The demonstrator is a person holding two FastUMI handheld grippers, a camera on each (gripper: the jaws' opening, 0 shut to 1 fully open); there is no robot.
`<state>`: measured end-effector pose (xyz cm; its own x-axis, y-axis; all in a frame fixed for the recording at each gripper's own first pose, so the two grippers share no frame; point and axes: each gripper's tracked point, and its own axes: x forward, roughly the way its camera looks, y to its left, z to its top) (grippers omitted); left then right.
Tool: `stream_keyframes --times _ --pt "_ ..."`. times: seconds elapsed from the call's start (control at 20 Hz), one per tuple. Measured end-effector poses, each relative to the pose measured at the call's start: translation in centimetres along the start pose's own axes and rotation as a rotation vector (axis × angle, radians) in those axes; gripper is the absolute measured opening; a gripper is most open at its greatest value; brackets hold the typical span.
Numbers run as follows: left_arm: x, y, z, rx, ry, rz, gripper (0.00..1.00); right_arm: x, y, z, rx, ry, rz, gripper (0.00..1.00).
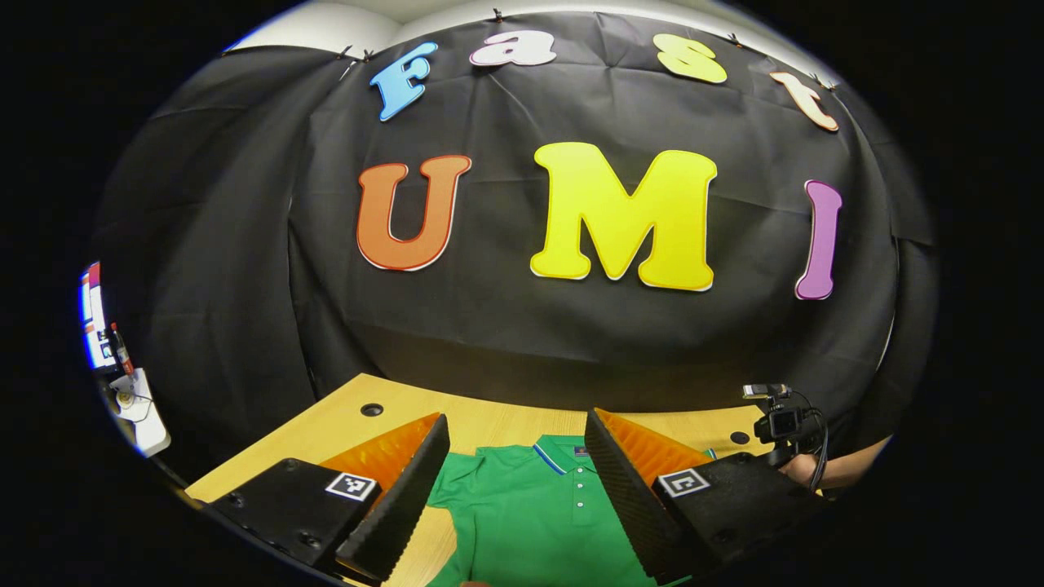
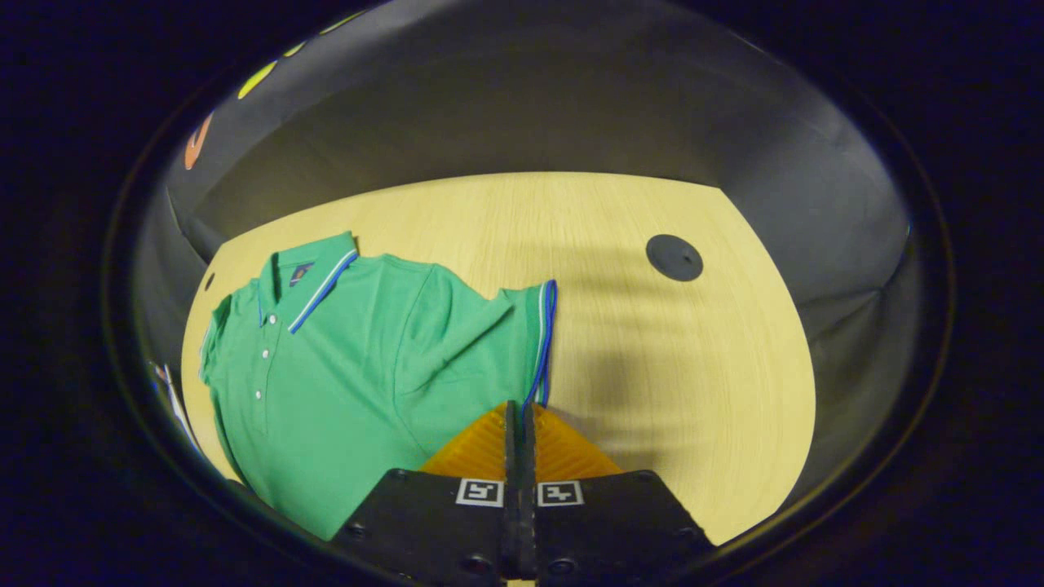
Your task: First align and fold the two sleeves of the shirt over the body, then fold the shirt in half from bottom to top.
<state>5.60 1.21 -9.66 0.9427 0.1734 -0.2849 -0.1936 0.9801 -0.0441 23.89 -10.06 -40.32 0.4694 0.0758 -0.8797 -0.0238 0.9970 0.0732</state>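
Observation:
A green polo shirt [image 2: 342, 367] with a blue-and-white trimmed collar lies face up on the wooden table [image 2: 652, 367]. In the right gripper view my right gripper [image 2: 519, 405] is shut, with the blue-trimmed cuff of one sleeve [image 2: 530, 326] running into its tips. In the left gripper view my left gripper [image 1: 515, 417] stands open above the shirt [image 1: 530, 514], with the collar and button placket seen between its fingers. The other gripper [image 1: 783, 424] and the hand holding it show at the far right of that view.
The table [image 1: 489, 420] ends at the black booth wall. Round black cable caps sit in the tabletop [image 2: 674, 257], [image 1: 372, 409]. Bare wood spreads to the right of the shirt in the right gripper view.

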Motion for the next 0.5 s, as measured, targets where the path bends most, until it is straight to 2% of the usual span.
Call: stream_keyframes --times 0.1,0.35,0.5 --pt "0.0 -0.1 0.3 0.014 -0.007 -0.009 1.00 0.1 0.3 0.1 -0.003 -0.002 0.005 0.01" --pt "0.7 0.5 0.2 0.021 -0.010 -0.010 1.00 -1.6 2.5 0.4 0.094 -0.015 0.097 0.00" --pt "0.8 0.5 0.2 0.013 -0.011 -0.017 1.00 -3.1 3.7 1.3 0.069 -0.046 0.116 0.00"
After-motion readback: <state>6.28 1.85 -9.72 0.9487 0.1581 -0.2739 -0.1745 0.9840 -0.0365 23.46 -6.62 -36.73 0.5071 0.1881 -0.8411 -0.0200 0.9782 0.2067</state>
